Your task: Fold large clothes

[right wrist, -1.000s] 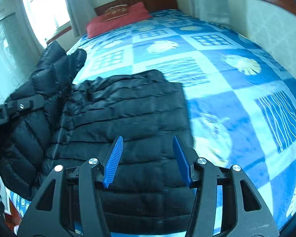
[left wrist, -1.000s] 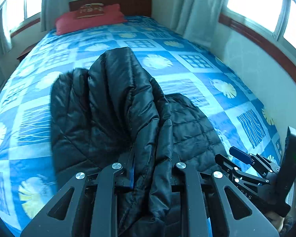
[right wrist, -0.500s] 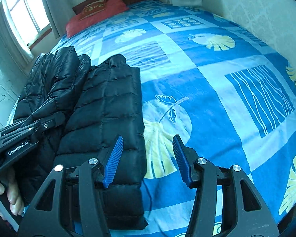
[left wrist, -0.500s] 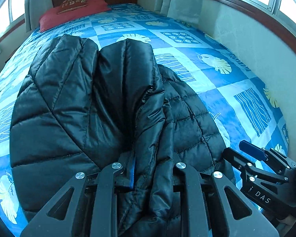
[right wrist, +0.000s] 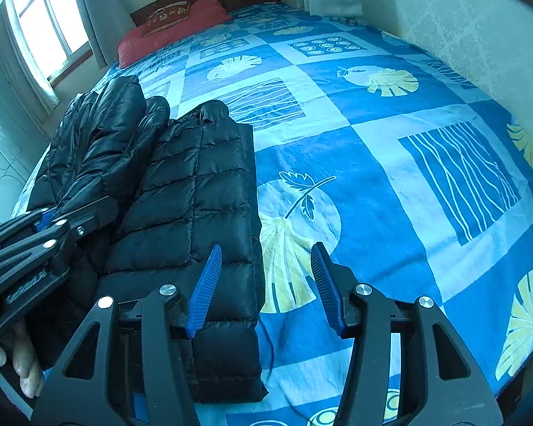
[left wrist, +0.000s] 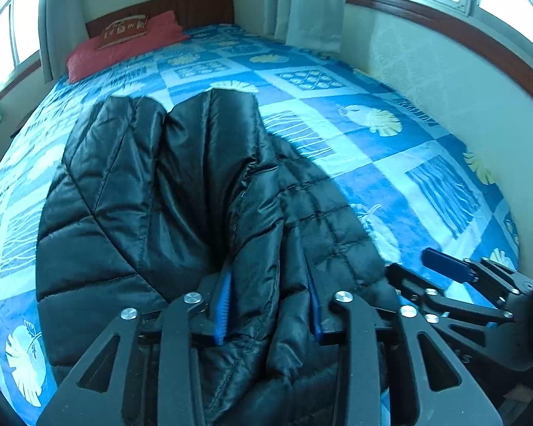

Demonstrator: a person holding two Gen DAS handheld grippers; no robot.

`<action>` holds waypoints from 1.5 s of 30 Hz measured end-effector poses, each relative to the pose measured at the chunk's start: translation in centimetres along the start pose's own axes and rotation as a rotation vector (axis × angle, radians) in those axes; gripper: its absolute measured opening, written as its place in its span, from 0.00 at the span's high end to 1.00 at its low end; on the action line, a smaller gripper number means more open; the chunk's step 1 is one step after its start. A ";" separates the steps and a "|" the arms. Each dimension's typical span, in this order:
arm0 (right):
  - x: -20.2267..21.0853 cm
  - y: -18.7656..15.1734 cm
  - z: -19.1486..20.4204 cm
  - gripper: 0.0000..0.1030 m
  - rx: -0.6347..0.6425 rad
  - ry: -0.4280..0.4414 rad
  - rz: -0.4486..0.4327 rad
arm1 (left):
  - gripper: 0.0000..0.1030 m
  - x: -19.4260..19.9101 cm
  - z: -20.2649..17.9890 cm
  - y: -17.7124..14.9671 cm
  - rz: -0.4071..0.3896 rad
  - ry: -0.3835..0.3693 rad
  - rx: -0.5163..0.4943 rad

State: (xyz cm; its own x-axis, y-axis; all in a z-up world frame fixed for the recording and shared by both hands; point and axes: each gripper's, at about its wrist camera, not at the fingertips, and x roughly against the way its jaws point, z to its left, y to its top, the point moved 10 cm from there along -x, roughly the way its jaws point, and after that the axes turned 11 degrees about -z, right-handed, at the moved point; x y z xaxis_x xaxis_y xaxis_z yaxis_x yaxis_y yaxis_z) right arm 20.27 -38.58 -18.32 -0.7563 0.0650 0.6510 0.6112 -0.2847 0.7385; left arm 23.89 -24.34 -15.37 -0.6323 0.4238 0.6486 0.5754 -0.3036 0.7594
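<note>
Left tongs (left wrist: 270,305) clamp a bunched fold of the black puffer jacket (left wrist: 152,195) lying on the bed (right wrist: 391,149); right tongs (right wrist: 263,284) hover empty, agape. Mid-fold, probably; next, lay that flap across flat.

Jacket (right wrist: 195,191) on bed (right wrist: 391,163)
</note>
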 end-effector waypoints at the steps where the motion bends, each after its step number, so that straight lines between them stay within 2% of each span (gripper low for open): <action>1: 0.2 0.1 0.0 0.49 0.002 -0.002 -0.003 | 0.59 0.5 -0.3 0.2 -0.007 -0.011 0.006; 5: 1.2 0.6 0.0 0.49 0.004 -0.015 -0.022 | 0.47 2.7 -1.1 1.2 -0.039 -0.055 0.028; 8: 1.9 0.8 0.2 0.49 0.006 -0.020 -0.030 | 0.46 4.8 -1.5 1.9 -0.076 -0.095 0.042; 11: 2.5 1.0 1.0 0.49 0.015 -0.014 -0.039 | 0.46 6.9 -0.4 2.3 -0.115 -0.096 0.052; 13: 2.8 1.2 1.8 0.49 0.022 -0.003 -0.047 | 0.38 8.4 1.7 2.5 -0.149 -0.070 0.074; 15: 2.9 1.5 2.8 0.49 0.026 0.016 -0.051 | 0.35 9.4 4.6 2.3 -0.175 -0.023 0.106; 17: 2.9 1.9 4.3 0.46 0.028 0.048 -0.053 | 0.34 10.0 8.3 1.7 -0.189 0.043 0.142; 18: 2.9 2.3 5.2 0.40 0.029 0.067 -0.058 | 0.34 10.1 9.8 1.4 -0.190 0.072 0.155; 20: 2.7 3.0 7.0 0.39 0.038 0.097 -0.063 | 0.34 10.0 13.7 0.1 -0.177 0.141 0.208; 23: 1.7 3.9 9.6 0.33 0.053 0.134 -0.058 | 0.34 9.6 17.5 -1.8 -0.152 0.186 0.288; 26: -0.3 3.8 11.6 0.31 0.054 0.158 -0.007 | 0.34 9.1 19.1 -3.3 -0.129 0.200 0.313; 27: -0.9 3.5 12.0 0.28 0.055 0.158 0.016 | 0.34 8.9 19.3 -3.7 -0.124 0.201 0.315; 31: -3.4 1.6 12.4 0.24 0.051 0.147 0.116 | 0.34 7.6 19.6 -5.2 -0.096 0.179 0.338; 32: -3.6 1.3 12.5 0.29 0.041 0.160 0.122 | 0.34 7.3 19.6 -5.5 -0.089 0.174 0.343; 33: -3.6 1.0 12.7 0.51 0.030 0.185 0.130 | 0.34 7.3 19.8 -5.9 -0.083 0.167 0.347; 35: -3.4 1.1 13.1 0.69 0.042 0.197 0.119 | 0.34 7.0 19.6 -6.1 -0.082 0.156 0.353; 36: -2.9 1.6 13.1 0.75 0.053 0.196 0.093 | 0.34 6.9 19.6 -6.0 -0.083 0.151 0.353; 38: -1.9 2.9 12.6 0.80 0.072 0.170 0.031 | 0.34 6.8 19.1 -5.4 -0.088 0.130 0.347; 40: -1.0 4.3 11.0 0.82 0.091 0.108 -0.040 | 0.34 6.8 18.7 -4.8 -0.100 0.112 0.338; 42: -1.1 4.7 9.2 0.83 0.095 0.064 -0.051 | 0.34 6.6 17.8 -4.0 -0.114 0.091 0.322; 45: -2.5 4.2 6.1 0.83 0.039 0.051 -0.016 | 0.34 5.3 15.8 -3.3 -0.101 0.046 0.294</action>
State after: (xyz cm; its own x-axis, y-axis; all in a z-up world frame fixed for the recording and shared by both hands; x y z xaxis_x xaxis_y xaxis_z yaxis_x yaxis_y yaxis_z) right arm 26.11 -34.06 -15.79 -0.7765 0.0203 0.6298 0.6067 -0.2464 0.7558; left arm 26.82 -7.55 -15.25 -0.7130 0.3978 0.5774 0.6297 0.0009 0.7769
